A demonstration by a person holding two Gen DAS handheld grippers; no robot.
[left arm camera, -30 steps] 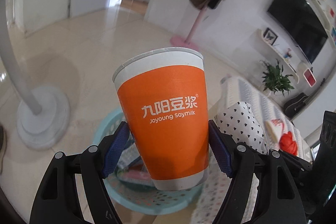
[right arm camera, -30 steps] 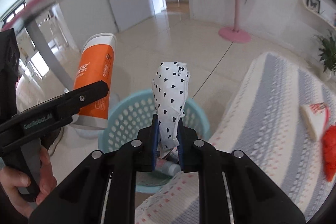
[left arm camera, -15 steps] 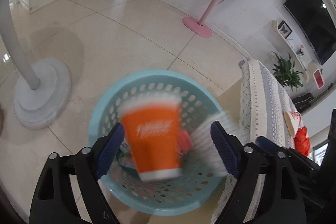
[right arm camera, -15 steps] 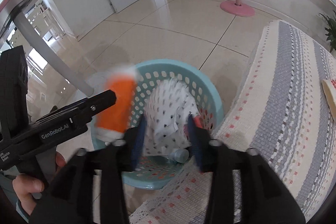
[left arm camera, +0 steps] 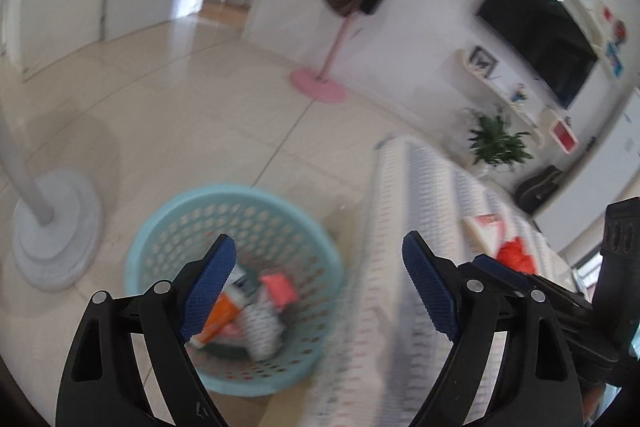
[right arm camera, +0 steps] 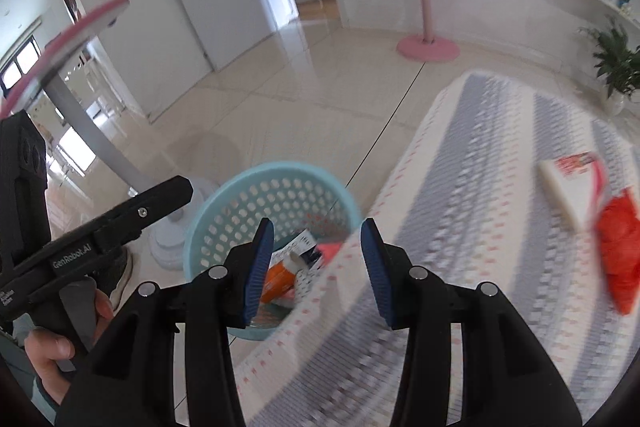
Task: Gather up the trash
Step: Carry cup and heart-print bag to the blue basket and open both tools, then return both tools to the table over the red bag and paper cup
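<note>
A light blue perforated basket [left arm camera: 168,227] [right arm camera: 240,195] stands on the floor beside the striped table. The orange soymilk cup [left arm camera: 220,315] [right arm camera: 278,279] lies in it, next to the white heart-patterned wrapper [left arm camera: 260,331] [right arm camera: 304,283] and a pink item [left arm camera: 278,287]. My left gripper [left arm camera: 320,283] is open and empty above the basket's right side. My right gripper [right arm camera: 316,267] is open and empty above the basket's edge. A white packet [right arm camera: 568,183] [left arm camera: 484,231] and a red crumpled bag [right arm camera: 620,251] [left arm camera: 516,255] lie on the table.
The table has a striped cloth [right arm camera: 480,227]. A white lamp base [left arm camera: 56,227] stands on the floor left of the basket. A pink coat stand [right arm camera: 428,47], a potted plant [left arm camera: 496,143] and a TV [left arm camera: 540,35] are farther back.
Both grippers opened. The orange cup and the heart-patterned wrapper dropped into the basket. Both grippers have since shifted slightly right toward the table.
</note>
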